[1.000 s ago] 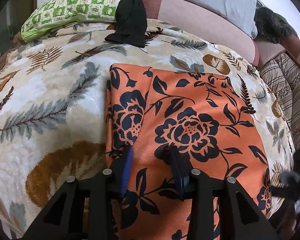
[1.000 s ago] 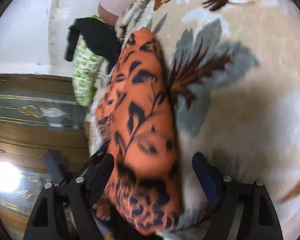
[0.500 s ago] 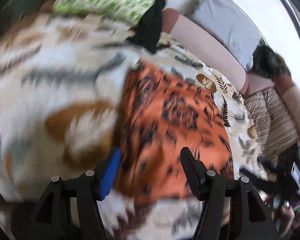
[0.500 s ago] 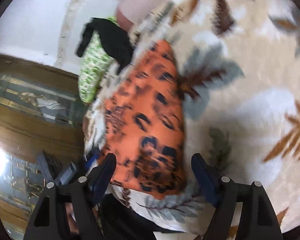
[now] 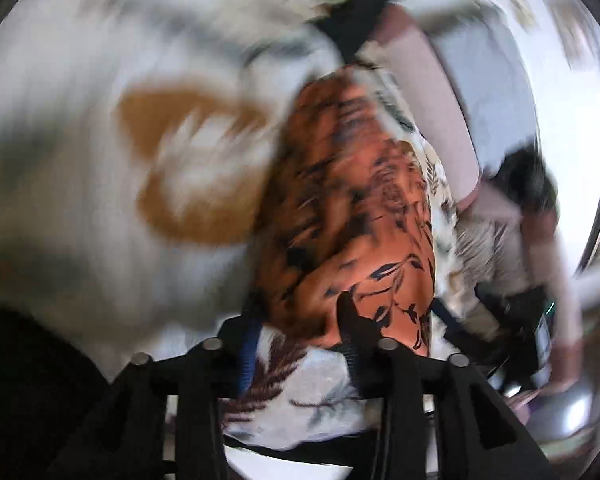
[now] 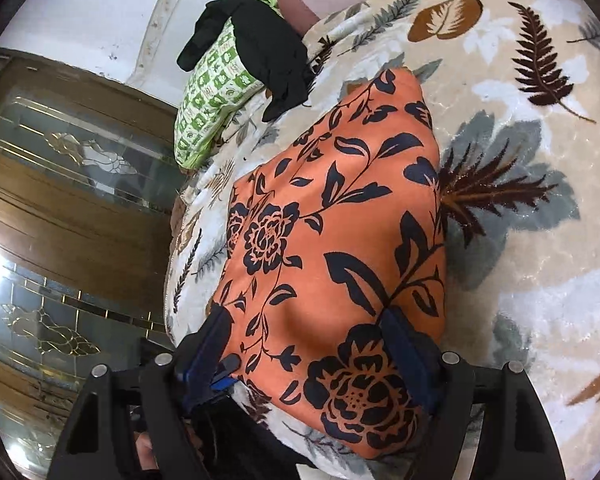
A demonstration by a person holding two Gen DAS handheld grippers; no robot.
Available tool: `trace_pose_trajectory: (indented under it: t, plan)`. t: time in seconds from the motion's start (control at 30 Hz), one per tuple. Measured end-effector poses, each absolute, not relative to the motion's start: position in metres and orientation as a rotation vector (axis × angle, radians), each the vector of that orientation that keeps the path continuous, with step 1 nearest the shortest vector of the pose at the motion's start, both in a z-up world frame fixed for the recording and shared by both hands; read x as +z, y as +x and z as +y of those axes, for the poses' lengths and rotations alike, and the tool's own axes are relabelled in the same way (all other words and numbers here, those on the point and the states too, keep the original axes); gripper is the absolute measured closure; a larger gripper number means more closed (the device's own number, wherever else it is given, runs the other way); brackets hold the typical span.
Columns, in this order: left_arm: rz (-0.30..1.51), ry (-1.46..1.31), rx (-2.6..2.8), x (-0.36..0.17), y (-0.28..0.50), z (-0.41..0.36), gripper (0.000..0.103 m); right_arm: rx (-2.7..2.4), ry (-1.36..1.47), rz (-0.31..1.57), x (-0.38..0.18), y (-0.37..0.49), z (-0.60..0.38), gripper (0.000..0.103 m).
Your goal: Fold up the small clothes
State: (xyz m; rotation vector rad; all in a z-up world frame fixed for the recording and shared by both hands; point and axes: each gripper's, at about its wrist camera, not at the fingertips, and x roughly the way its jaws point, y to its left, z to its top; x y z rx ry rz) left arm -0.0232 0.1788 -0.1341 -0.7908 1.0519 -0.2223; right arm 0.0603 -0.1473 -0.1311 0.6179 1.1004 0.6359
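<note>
Currently the orange floral garment [image 6: 335,264] lies on the leaf-print blanket [image 6: 539,300], near the bed's front edge, as a flat, roughly rectangular packet with straight edges. Judgement: at least one fold is in; whether another halving is wanted I cannot tell, and squaring the edges or setting it aside may remain. A black garment [image 6: 268,52] draped over the green checked pillow [image 6: 212,96] looks unfolded, so more work likely remains.

Orientation: in the right wrist view the packet's long axis runs from the near edge of the bed up and away toward the pillow, slightly tilted rightward at the far end. Left wrist view is badly motion-blurred but shows the same run.

Left gripper [image 5: 300,344]: jaws have just been closing, at a middling gap, straddling the packet's near corner; blur hides whether the pads press cloth.

Right gripper [image 6: 311,352]: jaws wide, spanning the near end of the packet, not visibly pinching it.
</note>
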Motion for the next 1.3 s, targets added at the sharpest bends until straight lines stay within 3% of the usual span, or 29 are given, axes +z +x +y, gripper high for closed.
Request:
trace_pose_trajectory:
  t: [0.1,0.27,0.33,0.47,0.57,0.63,0.67,0.73,0.77,0.8,0.83,0.93,1.03,1.17,1.3]
  plan:
    - [0.949,-0.601,-0.22,-0.094,0.005,0.171,0.043,0.654,0.578,1.072,-0.118,0.067,-0.149,0.022]
    - [1.065,-0.495,-0.216,-0.116,0.091,0.159,0.044,0.603,0.57,1.067,-0.119,0.097,-0.154,0.022]
    - [1.091,-0.515,-0.226,-0.133,0.117,0.163,0.087,0.574,0.569,1.074,-0.123,0.106,-0.158,0.022]
    - [1.114,-0.724,-0.234,-0.16,0.126,0.184,0.088,0.55,0.583,1.131,-0.144,0.12,-0.161,0.022]
    - [1.089,-0.71,-0.27,-0.151,0.116,0.184,0.079,0.557,0.594,1.155,-0.154,0.121,-0.161,0.022]
    - [1.053,-0.616,-0.239,-0.134,0.115,0.179,0.062,0.55,0.576,1.124,-0.147,0.118,-0.165,0.022]
    - [1.031,-0.585,-0.217,-0.127,0.119,0.176,0.048,0.546,0.562,1.097,-0.141,0.117,-0.167,0.022]
    - [1.004,-0.558,-0.199,-0.121,0.134,0.177,0.045,0.55,0.546,1.065,-0.131,0.118,-0.168,0.022]
    - [1.018,-0.553,-0.198,-0.125,0.146,0.175,0.047,0.557,0.541,1.059,-0.129,0.121,-0.167,0.022]
    - [1.048,-0.544,-0.19,-0.133,0.153,0.178,0.079,0.566,0.536,1.067,-0.129,0.127,-0.165,0.022]
    - [1.105,-0.553,-0.188,-0.146,0.162,0.183,0.089,0.564,0.534,1.079,-0.132,0.132,-0.162,0.022]
    - [1.121,-0.589,-0.167,-0.151,0.165,0.184,0.087,0.53,0.53,1.159,-0.152,0.145,-0.155,0.022]
    - [1.073,-0.459,-0.141,-0.13,0.153,0.169,0.079,0.555,0.573,1.135,-0.154,0.137,-0.16,0.022]
    - [1.027,-0.383,-0.111,-0.107,0.131,0.16,0.044,0.545,0.581,1.124,-0.154,0.121,-0.172,0.022]
    - [0.965,-0.235,-0.067,-0.084,0.11,0.149,0.042,0.514,0.654,1.119,-0.159,0.106,-0.191,0.022]
